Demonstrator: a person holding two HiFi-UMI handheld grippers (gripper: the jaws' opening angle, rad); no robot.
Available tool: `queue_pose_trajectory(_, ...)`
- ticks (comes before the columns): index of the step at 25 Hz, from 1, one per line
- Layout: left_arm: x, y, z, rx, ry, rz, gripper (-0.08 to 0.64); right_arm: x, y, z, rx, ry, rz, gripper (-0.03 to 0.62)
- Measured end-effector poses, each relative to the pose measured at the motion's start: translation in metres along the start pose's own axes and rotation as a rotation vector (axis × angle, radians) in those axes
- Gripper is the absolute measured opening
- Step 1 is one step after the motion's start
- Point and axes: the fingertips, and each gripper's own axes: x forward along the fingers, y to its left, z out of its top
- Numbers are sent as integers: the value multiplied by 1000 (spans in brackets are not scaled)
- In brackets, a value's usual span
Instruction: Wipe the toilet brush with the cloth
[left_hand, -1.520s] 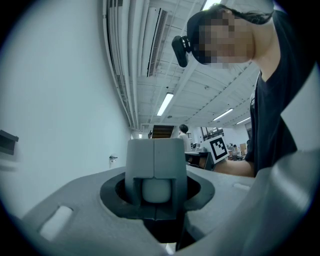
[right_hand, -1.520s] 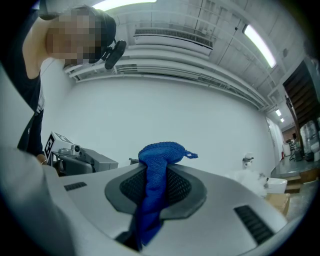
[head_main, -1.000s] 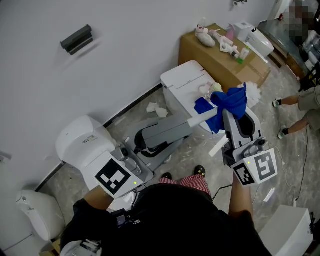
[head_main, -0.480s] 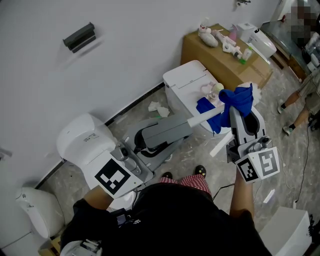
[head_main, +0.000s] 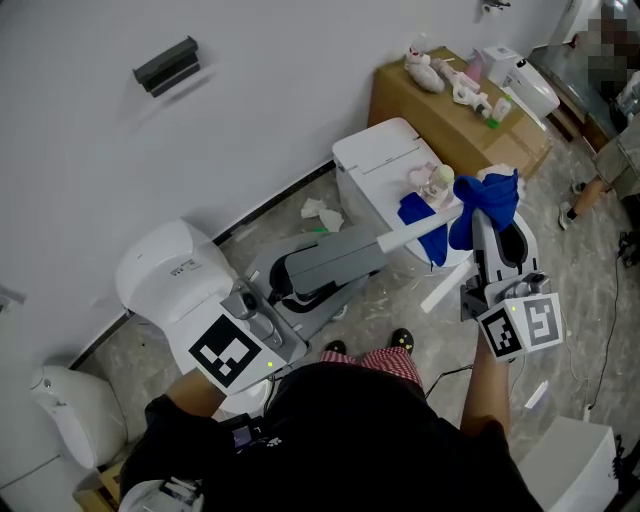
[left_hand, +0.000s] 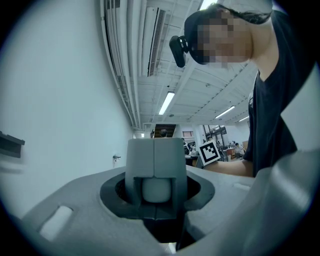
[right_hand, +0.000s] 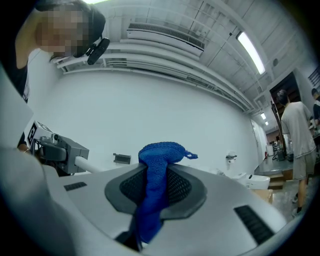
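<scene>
White wall (head_main: 260, 110), toilet (head_main: 380, 165), right gripper (right_hand: 155, 172) clamping cloth (head_main: 487, 200)

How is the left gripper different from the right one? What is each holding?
The left gripper has its jaws clamped on the white toilet brush handle; the right gripper has its jaws pinched on the blue cloth. In the head view the left gripper points across toward the right, while the right gripper points away from the person, meeting the handle's far end with the cloth. Both are grey and closed on something.
</scene>
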Motion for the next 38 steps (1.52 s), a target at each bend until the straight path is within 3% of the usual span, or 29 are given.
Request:
queue_pose_trajectory(11,1,1,-5,-10,27,5,164,-1,-6,-7,32,-10,5,71)
queue_pose_trajectory(21,-21,16,-6,-51,20,24,164,2,26,-7,84,-43,91,71)
queue_pose_trajectory(38,-15,31,-6,-31,55,75,164,-1,64,-10,117,-44,246,71)
